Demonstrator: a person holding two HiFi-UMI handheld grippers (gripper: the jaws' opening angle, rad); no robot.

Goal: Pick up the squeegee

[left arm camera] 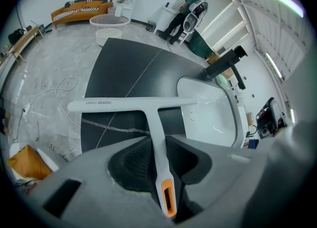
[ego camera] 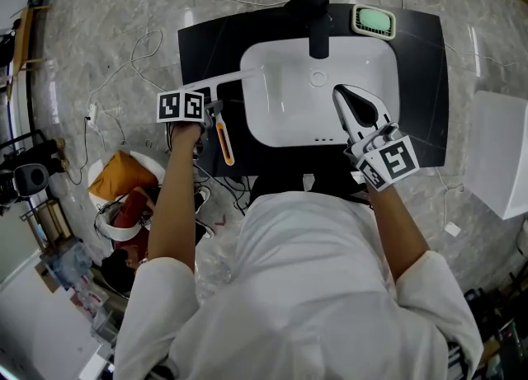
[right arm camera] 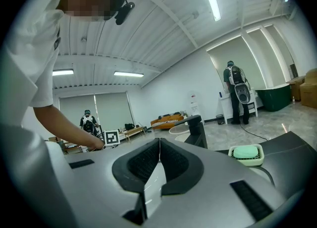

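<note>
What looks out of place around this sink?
Nothing spilled or broken. The squeegee lies askew on the black counter, its blade tip overhanging the sink's rim, and loose cables trail across the floor.

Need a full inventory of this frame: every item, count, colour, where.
countertop: 1, black, centre
sink: 1, white, set in countertop
faucet: 1, black, behind sink
soap dish: 1, pale with green soap, countertop's far right corner
squeegee: 1, white with orange handle end, left of sink
cables: several, white, floor
bag: 1, orange, floor at left
left gripper: 1, grey, shut on squeegee handle
right gripper: 1, grey, shut, empty, over sink's right side
</note>
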